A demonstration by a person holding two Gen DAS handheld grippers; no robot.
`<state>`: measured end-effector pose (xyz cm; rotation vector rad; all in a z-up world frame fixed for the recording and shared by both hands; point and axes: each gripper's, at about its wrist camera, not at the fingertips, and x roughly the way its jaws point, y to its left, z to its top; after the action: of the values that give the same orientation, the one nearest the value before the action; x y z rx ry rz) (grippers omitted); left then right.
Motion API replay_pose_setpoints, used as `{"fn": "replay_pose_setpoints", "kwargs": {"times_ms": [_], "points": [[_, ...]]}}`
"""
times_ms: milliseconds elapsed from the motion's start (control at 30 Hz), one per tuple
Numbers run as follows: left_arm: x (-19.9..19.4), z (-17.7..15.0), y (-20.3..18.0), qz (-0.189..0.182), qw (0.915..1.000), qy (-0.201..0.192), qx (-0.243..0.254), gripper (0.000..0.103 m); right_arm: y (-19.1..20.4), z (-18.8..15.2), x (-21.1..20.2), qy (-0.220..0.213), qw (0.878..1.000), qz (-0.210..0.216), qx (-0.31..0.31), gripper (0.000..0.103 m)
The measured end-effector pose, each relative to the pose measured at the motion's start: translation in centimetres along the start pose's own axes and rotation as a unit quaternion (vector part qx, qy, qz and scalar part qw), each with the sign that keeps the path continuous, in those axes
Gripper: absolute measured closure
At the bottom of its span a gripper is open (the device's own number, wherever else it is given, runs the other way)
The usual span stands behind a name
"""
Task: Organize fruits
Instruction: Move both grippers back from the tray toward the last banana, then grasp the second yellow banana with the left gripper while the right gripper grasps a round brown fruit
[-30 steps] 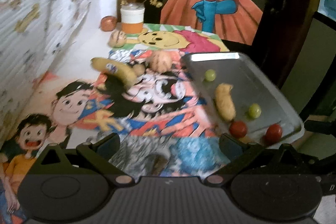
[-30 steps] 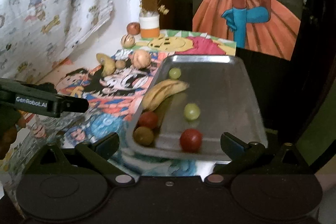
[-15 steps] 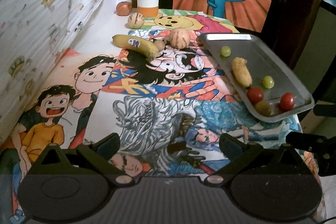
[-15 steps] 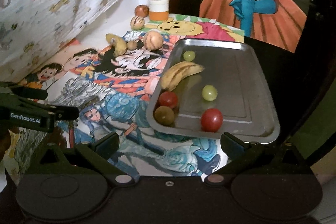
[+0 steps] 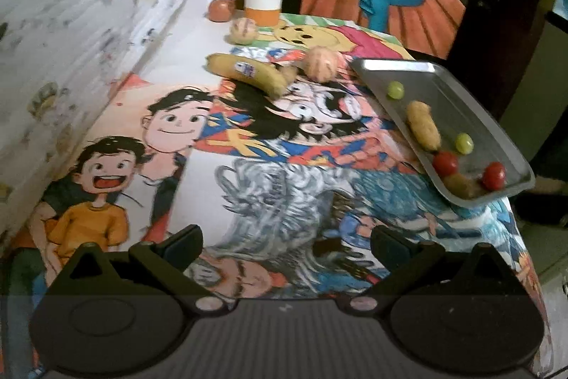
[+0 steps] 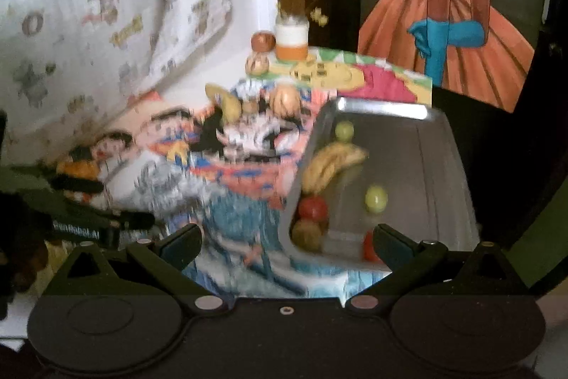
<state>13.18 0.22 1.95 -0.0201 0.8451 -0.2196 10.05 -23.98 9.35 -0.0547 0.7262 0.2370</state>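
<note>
A metal tray (image 5: pixel 458 95) (image 6: pixel 426 166) on the table's right side holds a small banana (image 5: pixel 422 125) (image 6: pixel 330 166), two green grapes (image 5: pixel 395 90), two red tomatoes (image 5: pixel 444 163) and a brownish fruit (image 5: pixel 458 183). Loose on the cloth at the back lie a stickered banana (image 5: pixel 245 71), two striped round fruits (image 5: pixel 322 63) (image 5: pixel 242 30) and an apple (image 5: pixel 220 9). My left gripper (image 5: pixel 285 242) is open and empty over the near cloth. My right gripper (image 6: pixel 285 242) is open and empty at the tray's near edge; its view is blurred.
A white and orange jar (image 5: pixel 263 2) stands at the back by a wooden post. A patterned curtain (image 5: pixel 88 6) hangs along the left. The cartoon tablecloth (image 5: pixel 248 183) covers the table. The left gripper's body (image 6: pixel 88 222) shows at the right wrist view's left.
The left gripper drew back from the fruits, then edged forward again. The right gripper pulled back, then moved close to the tray's near edge. Both stayed open.
</note>
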Motion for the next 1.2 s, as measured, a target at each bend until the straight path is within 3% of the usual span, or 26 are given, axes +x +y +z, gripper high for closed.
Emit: {"fn": "replay_pose_setpoints", "kwargs": {"times_ms": [300,433,500,667,767,933,1200], "points": [[-1.1,4.7,2.8,0.024,0.9986,-0.039,0.028,0.000,-1.0,9.4,-2.9,-0.106,0.992,0.063,-0.003,0.001],[-1.3,7.2,3.9,0.032,0.9980,-0.054,0.011,0.000,-2.2,13.6,-2.4,-0.114,0.988,0.104,0.029,0.000],[-1.1,8.3,4.5,0.039,0.9977,-0.055,-0.003,0.000,-2.7,15.3,-1.6,-0.114,0.988,0.102,0.034,0.000],[0.4,10.3,6.2,0.066,0.9948,-0.055,-0.056,0.000,-2.6,17.9,1.5,-0.100,0.989,0.099,-0.037,0.000],[1.7,11.3,7.0,0.068,0.9931,-0.051,-0.081,0.000,-2.1,18.0,3.9,-0.093,0.987,0.087,-0.098,0.000],[4.7,13.0,7.2,0.062,0.9923,-0.035,-0.101,0.000,-1.1,15.9,8.5,-0.096,0.968,0.050,-0.226,0.001],[11.0,15.8,6.8,0.037,0.9894,-0.008,-0.140,0.000,-0.6,13.0,17.2,-0.019,0.940,0.053,-0.337,0.001]]}}
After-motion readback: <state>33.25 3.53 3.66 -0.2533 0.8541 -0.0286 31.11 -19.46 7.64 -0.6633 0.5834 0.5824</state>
